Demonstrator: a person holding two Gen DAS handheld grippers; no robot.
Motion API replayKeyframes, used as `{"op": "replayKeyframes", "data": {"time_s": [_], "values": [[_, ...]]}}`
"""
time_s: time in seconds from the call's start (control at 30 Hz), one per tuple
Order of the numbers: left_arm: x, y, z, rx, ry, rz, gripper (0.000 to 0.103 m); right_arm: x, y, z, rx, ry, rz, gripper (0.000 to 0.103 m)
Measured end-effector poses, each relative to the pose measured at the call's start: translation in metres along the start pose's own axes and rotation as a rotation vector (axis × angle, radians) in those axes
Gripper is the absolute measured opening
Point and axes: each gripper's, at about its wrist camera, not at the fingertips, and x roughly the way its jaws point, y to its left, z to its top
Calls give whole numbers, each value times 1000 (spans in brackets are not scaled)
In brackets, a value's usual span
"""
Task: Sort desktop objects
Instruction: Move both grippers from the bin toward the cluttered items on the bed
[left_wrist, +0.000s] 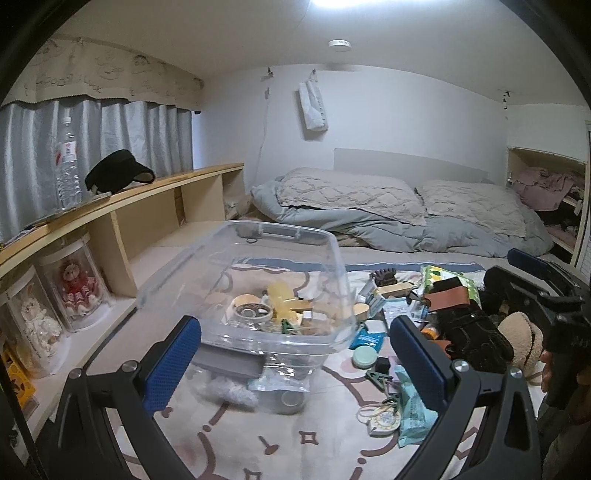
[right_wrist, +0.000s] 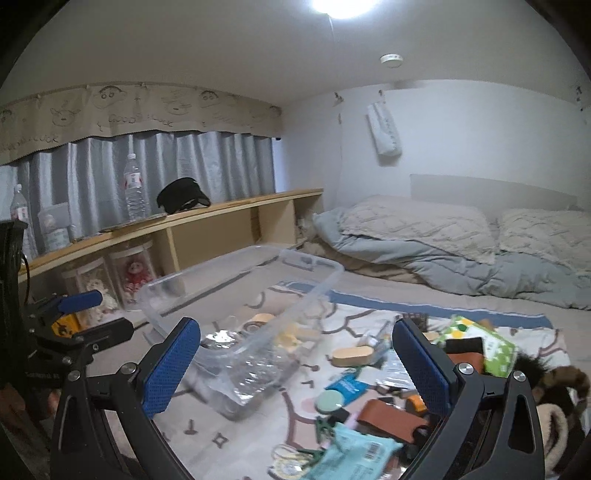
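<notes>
A clear plastic bin (left_wrist: 334, 251) stands on a patterned mat (left_wrist: 229, 439), holding a tape roll (left_wrist: 251, 312) and yellow pieces. My left gripper (left_wrist: 295, 365) hangs open and empty just in front of the bin. To the bin's right lies a heap of small things: a mint round tin (right_wrist: 330, 400), a brown leather case (right_wrist: 391, 415), a teal packet (right_wrist: 354, 454), a wooden box (right_wrist: 351, 354) and a green-white tissue pack (right_wrist: 484, 345). My right gripper (right_wrist: 295, 365) is open above this heap, nothing between its fingers. The bin (right_wrist: 314, 295) lies to its left.
A wooden shelf (left_wrist: 147, 188) runs along the left with a water bottle (left_wrist: 68, 162), a black visor (left_wrist: 118, 173) and dolls in clear tubes (left_wrist: 74, 284) beneath. Pillows and a grey duvet (left_wrist: 388, 218) lie behind the mat. A plush toy (left_wrist: 521, 343) sits at the right.
</notes>
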Motion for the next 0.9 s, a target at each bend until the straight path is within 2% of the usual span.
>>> {"op": "replayKeyframes", "data": {"time_s": [0.53,0.73,0.9], "values": [[24,-37,-9,1,-74,-23,103,-31,-49,-33,3,-93,-175,103],[27,-44,-11,17,-116,-20,103,-29,-58,-42,3,-102,-206,103],[36,-47,-16,-9,-110,-34,103,-27,-62,-49,-6,-103,-222,103]]}}
